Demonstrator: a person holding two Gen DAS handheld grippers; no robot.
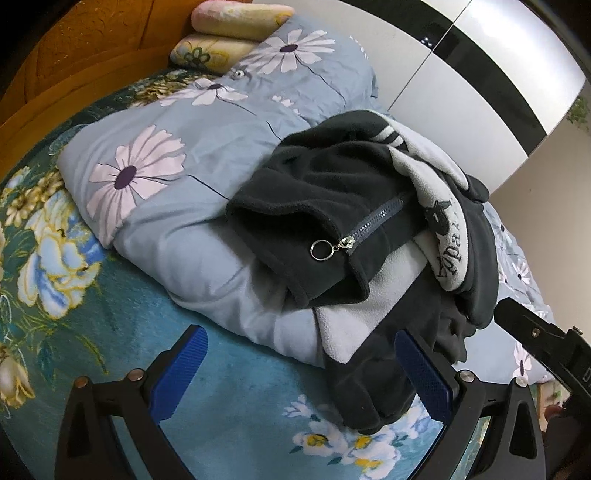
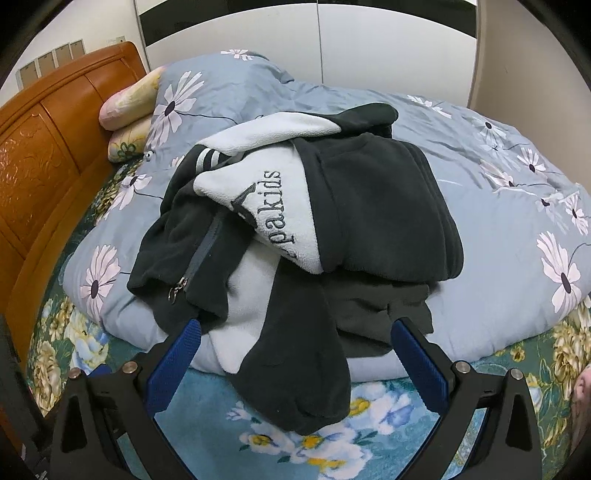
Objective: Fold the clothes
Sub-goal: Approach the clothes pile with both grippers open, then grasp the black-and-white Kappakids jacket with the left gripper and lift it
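A dark grey and white fleece jacket [image 1: 332, 192] lies crumpled on a folded blue daisy quilt [image 1: 155, 158]. Its zip with a ring pull [image 1: 319, 250] faces up, and one dark sleeve [image 1: 369, 384] hangs down onto the bedsheet. My left gripper [image 1: 301, 373] is open, with the sleeve beside its right finger. In the right wrist view the jacket [image 2: 369, 206] shows white lettering, and the sleeve [image 2: 299, 373] lies between the open fingers of my right gripper [image 2: 295, 365]. Neither gripper holds anything.
The bed has a teal floral sheet [image 1: 74, 317] and an orange wooden headboard [image 2: 40, 166]. Two pillows [image 1: 236, 22] lie at the head. White and black wardrobe doors [image 2: 369, 55] stand behind. The other gripper's black body [image 1: 546, 347] shows at the right.
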